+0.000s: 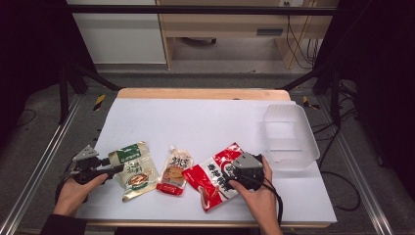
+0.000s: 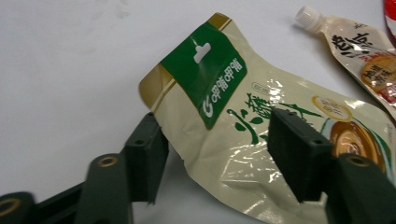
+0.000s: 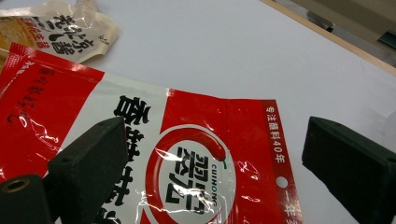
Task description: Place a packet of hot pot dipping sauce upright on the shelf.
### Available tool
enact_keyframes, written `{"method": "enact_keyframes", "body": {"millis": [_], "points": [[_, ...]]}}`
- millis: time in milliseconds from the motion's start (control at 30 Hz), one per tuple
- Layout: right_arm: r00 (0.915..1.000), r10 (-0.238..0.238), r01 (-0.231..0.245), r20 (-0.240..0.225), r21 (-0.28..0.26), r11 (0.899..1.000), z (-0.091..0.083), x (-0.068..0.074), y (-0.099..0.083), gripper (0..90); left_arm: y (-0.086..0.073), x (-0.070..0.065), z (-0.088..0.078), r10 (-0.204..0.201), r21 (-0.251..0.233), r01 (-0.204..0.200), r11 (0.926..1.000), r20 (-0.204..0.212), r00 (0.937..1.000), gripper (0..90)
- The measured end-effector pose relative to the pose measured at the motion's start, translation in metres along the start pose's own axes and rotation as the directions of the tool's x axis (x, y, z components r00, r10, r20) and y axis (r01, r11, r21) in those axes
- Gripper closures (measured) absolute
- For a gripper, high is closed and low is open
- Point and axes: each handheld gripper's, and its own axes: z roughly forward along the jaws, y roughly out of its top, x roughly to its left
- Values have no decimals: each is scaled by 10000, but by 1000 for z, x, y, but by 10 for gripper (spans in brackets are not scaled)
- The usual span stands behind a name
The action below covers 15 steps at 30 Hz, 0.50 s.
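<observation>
Left hand-held gripper (image 2: 212, 154) sits at the bench's (image 1: 205, 117) left side, jaws about half open and straddling the upper corner of the green-and-cream pouch (image 2: 261, 140). The pouch corner is lifted off the white surface between the jaws; one jaw lies under its left edge, the other over the printed face. Whether the pads already press on the film cannot be told; no firm pinch is evident, so I read it as not yet gripped. Probable reason for the approach: the raised corner is the only part that offers a jaw room underneath.

Right hand-held gripper (image 3: 219, 177) hovers over the red-and-white sachet (image 3: 201, 154), jaws wide apart, holding nothing. The sachet lies flat at front centre-right, its near edge close to the bench front.

Between the two lies a small spouted pouch (image 1: 174, 172), just beside the green pouch and touching or nearly touching the red sachet, so sideways room there is tight. A clear plastic tub (image 1: 289, 142) stands at the right edge, open and empty, likely the destination. The rear half of the bench offers free room for lifting and carrying.
</observation>
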Motion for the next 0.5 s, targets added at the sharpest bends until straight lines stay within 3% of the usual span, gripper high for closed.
{"method": "enact_keyframes", "body": {"millis": [100, 200, 400, 500], "points": [[10000, 6, -6, -9, 17, 10000, 0, 1, 0, 74, 1, -1, -1, 9, 95, -11, 10000, 196, 9998, 553], [10000, 57, -57, 56, -46, 10000, -1, -1, 0, 76, 0, -3, 0, 250, 362, -252, 9990, 81, 9997, 620], [10000, 43, -43, 42, -34, 10000, -1, -2, 0, 76, 1, -6, 2, 490, 547, -484, 9973, -102, 9987, 670], [10000, 16, -16, 19, 10, 10000, -1, -1, 0, 77, 2, -5, 0, 615, 565, -607, 9966, -121, 9980, 745]]}}
